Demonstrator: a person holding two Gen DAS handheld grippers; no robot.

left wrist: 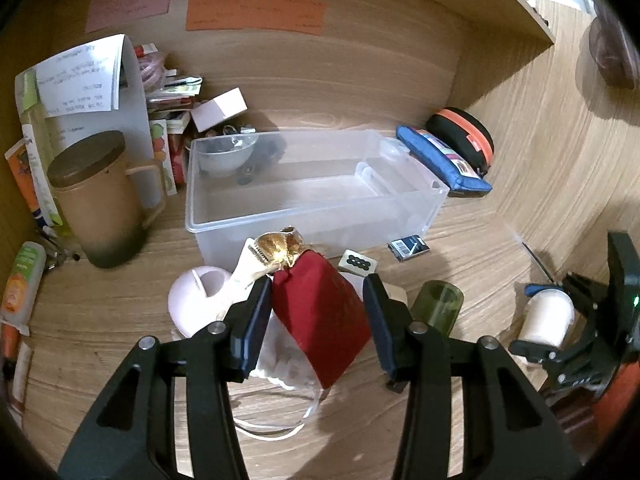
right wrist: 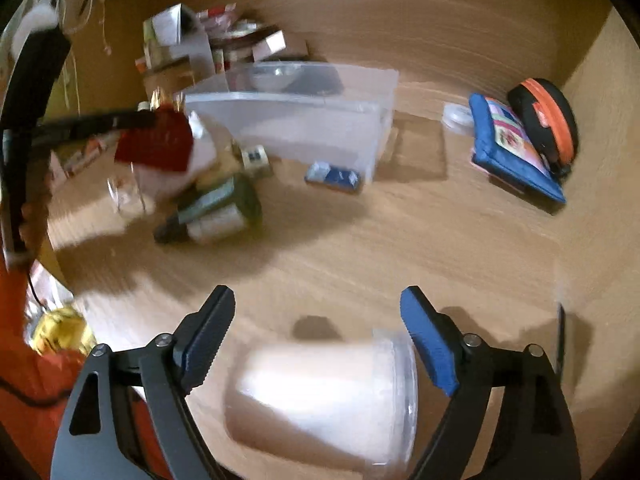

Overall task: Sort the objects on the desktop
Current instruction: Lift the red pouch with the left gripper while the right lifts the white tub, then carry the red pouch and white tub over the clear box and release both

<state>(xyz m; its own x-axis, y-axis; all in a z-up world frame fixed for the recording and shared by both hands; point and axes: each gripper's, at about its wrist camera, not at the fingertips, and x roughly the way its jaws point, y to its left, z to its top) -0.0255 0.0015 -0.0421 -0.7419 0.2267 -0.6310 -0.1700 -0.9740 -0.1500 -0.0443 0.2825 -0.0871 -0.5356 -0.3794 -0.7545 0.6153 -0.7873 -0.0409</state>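
My left gripper [left wrist: 318, 300] is shut on a dark red pouch [left wrist: 322, 320] with a gold tied top, held above the desk in front of the clear plastic bin [left wrist: 312, 196]. The pouch also shows in the right wrist view [right wrist: 156, 142]. My right gripper [right wrist: 318, 340] is open around a white plastic cup [right wrist: 324, 396] lying on its side between the fingers; contact cannot be told. The cup and right gripper also show in the left wrist view [left wrist: 548, 318]. A green bottle [right wrist: 216, 208], a small tile with dots [left wrist: 357, 265] and a blue card pack [right wrist: 332, 176] lie on the desk.
A brown lidded mug [left wrist: 100, 200] stands at left with papers and packets behind it. A blue pouch [left wrist: 440, 160] and a black-orange case [left wrist: 464, 136] lie at the back right. A white round object [left wrist: 196, 300] and a clear glass [left wrist: 276, 412] sit under the left gripper.
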